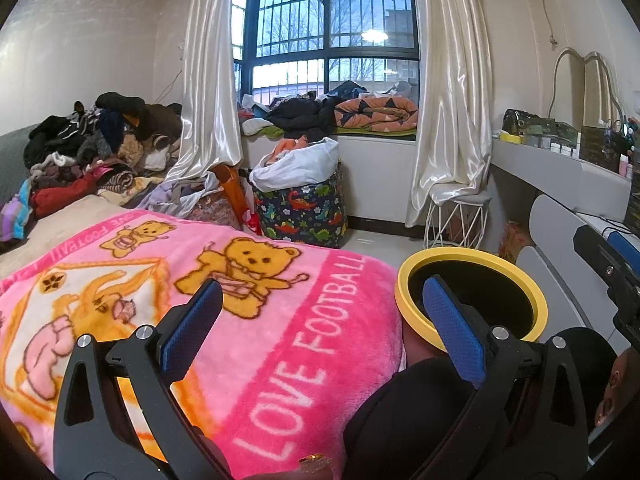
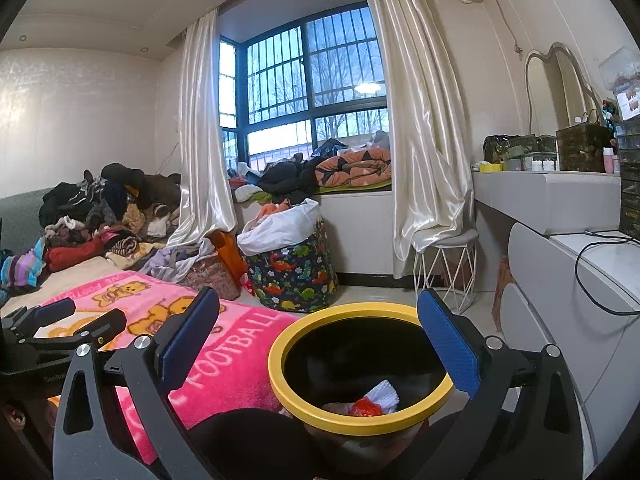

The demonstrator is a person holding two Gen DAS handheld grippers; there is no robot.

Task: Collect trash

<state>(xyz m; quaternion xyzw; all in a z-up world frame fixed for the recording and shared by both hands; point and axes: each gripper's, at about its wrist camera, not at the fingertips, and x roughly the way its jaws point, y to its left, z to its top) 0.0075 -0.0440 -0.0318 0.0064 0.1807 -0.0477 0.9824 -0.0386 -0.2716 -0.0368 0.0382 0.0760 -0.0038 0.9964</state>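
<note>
A: Largest item first?

B: Bed, covered by a pink blanket (image 1: 280, 320) printed with bears and the words LOVE FOOTBALL. At its far end lies a pile of clothes (image 1: 92, 148), mixed dark and coloured.

A: Window ledge?

B: Behind pale curtains (image 1: 210, 80): a rolled orange-and-black quilt (image 1: 376, 114) beside a heap of dark garments.

A: Containers, then.

B: Entry one: a dinosaur-print basket (image 2: 292, 276) on the floor between the bed and the ledge, lined with a white bag and filled to the brim with cloth, orange fabric showing on top. Entry two: a trash bin (image 2: 360, 420), black inside with a yellow rim, just beside the bed's near corner, upright, its round mouth facing up. In it: a crumpled white piece (image 2: 384, 394) touching a red piece (image 2: 366, 408), both low against the near wall. They are too crumpled to give a long axis or a heading.

A: Other furniture?

B: A white wire stool (image 2: 448, 272) under the right curtain; a grey dresser (image 2: 560, 200) along the right wall carrying bottles, boxes and a curved mirror (image 2: 560, 80).

A: The tools?

B: Right gripper (image 2: 316, 336): blue pads spread wide, holding nothing, poised above the bin's mouth, with the rim lying between its fingers in view. Left gripper (image 1: 320, 316): pads equally wide apart, empty, over the blanket, its right finger overlapping the bin's rim in view.
</note>
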